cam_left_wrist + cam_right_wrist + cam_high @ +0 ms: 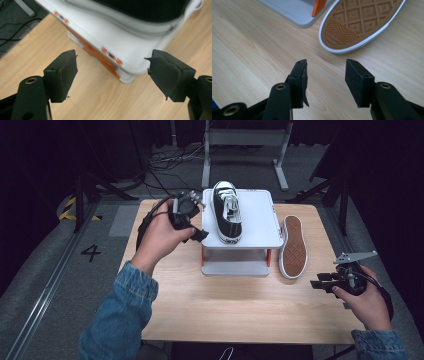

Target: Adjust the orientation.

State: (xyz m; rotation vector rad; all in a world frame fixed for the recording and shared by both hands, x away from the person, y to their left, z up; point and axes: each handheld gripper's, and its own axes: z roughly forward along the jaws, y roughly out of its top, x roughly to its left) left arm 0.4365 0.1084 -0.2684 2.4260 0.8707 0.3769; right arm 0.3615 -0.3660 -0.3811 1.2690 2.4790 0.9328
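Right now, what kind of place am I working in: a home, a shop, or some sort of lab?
Most likely a lab or recording studio, not a home. The wooden table stands alone in a dark room, with loose cables on the grey floor, a metal stand behind it, and a number 4 marked on the floor.

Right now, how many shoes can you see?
2. One black sneaker stands upright on top of the white stand. The other sneaker lies on its side on the table, sole showing, right of the stand.
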